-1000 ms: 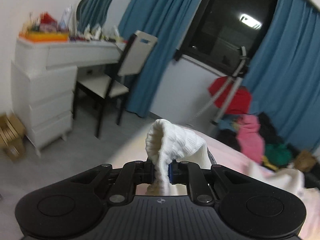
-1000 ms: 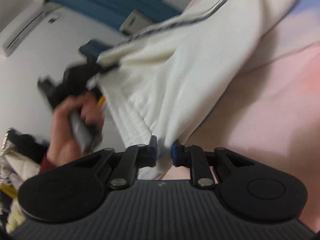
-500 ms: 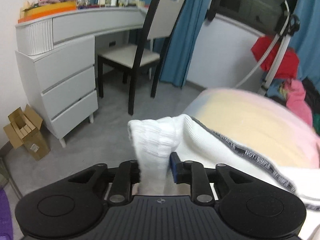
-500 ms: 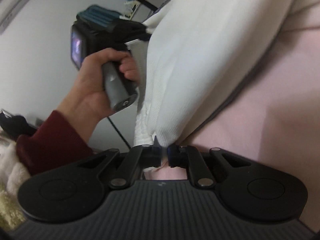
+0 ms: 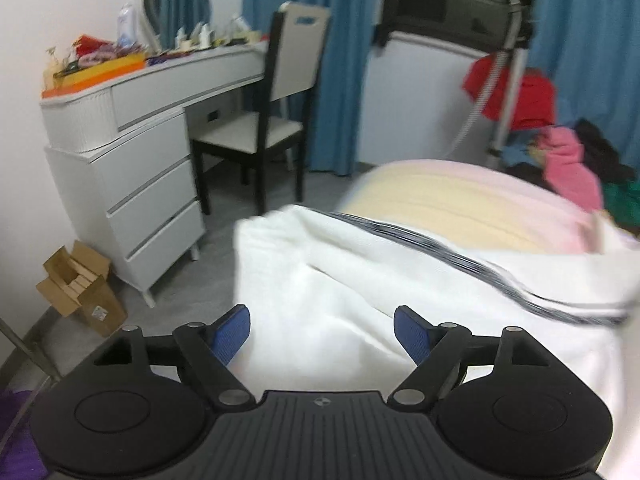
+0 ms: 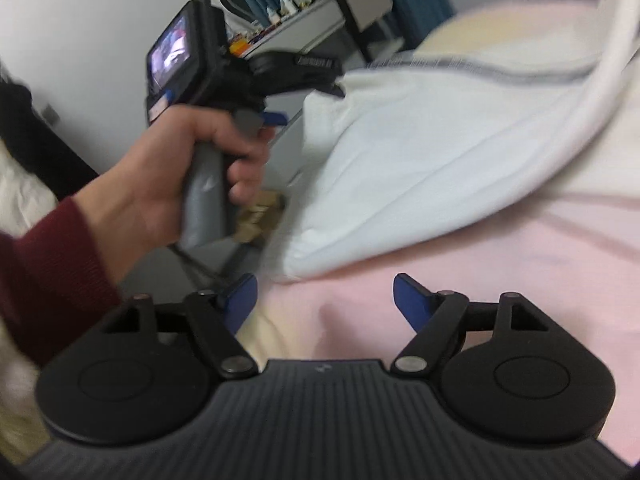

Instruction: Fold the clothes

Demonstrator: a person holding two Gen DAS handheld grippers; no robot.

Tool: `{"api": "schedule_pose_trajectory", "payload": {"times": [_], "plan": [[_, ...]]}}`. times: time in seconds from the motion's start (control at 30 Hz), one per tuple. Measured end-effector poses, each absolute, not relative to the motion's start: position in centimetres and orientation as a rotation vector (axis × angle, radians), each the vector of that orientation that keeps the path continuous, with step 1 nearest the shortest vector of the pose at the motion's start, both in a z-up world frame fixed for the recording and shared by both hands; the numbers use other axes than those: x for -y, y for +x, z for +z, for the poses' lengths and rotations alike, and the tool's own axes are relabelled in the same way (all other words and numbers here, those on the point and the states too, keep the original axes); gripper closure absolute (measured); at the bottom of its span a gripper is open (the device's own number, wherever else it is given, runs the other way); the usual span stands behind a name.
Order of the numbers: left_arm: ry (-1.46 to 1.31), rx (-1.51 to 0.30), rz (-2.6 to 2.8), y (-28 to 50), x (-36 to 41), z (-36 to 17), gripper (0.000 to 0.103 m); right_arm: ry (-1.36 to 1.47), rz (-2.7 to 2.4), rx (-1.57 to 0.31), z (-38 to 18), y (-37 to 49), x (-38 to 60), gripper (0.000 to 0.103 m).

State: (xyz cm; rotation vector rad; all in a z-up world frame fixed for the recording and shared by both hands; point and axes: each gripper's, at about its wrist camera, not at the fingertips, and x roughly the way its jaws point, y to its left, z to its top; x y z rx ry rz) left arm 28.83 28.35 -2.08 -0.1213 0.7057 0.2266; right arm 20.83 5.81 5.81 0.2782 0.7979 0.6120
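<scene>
Both tongs are now standing spread and empty, where half a second ago each was pinching the white knit garment (image 5: pixel 360 280); the cloth is lying dropped on the pink bed (image 6: pixel 520 280).

Seen from the left wrist, the left tongs (image 5: pixel 322 330) are hovering with their blue pads wide apart, and the garment's ribbed corner is lying directly ahead between them, its body running away to the right along the grey striped band (image 5: pixel 460 260).

Seen from the right wrist, the left hand (image 6: pixel 192 172) is gripping its handle at the garment's far-left edge, while the right tongs (image 6: pixel 325 300) are gaping over bare sheet, the nearest cloth corner lying just ahead and slightly left. Judging by this, the left tongs are sitting nearer for a regrasp.
</scene>
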Motion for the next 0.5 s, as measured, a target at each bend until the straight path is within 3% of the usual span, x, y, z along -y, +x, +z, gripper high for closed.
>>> {"api": "schedule_pose_trajectory", "payload": {"times": [0.23,0.5], "plan": [[-0.112,-0.57,0.059,19.1,-17.5,0.9,0.021,0.055,0.411,-0.593,9.6,13.8,3.4,0.026],[-0.14,-0.495,-0.1,11.0,-8.7,0.5,0.016,0.087,0.198,-0.449,11.1,10.3,10.7,0.026]]}}
